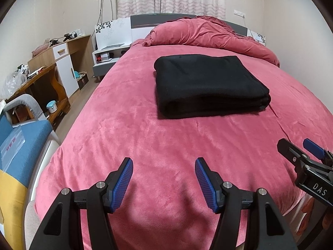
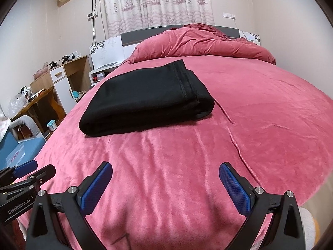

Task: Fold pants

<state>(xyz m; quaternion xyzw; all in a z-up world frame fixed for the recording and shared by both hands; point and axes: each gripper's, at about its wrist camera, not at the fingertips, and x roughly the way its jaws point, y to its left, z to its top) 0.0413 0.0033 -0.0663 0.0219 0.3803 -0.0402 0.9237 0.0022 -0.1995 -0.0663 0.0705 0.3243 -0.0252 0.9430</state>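
Since the black pants [image 1: 210, 87] lie as a thick, soft, limp bundle mid-bed, any further hold probably belongs on the layered edge. Around them spreads the pink bed [image 1: 145, 145]; left tongs [image 1: 164, 184] and right tongs [image 2: 165, 188] hover open, empty, well short.

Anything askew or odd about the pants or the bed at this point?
Nothing stands out. The black pants lie folded in a compact stack on the pink bedspread, edges roughly aligned. Both grippers, left and right, are open and empty.

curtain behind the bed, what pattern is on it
White curtain printed with pinkish sailing ships, lighthouses and starfish; clearest in the right wrist view.
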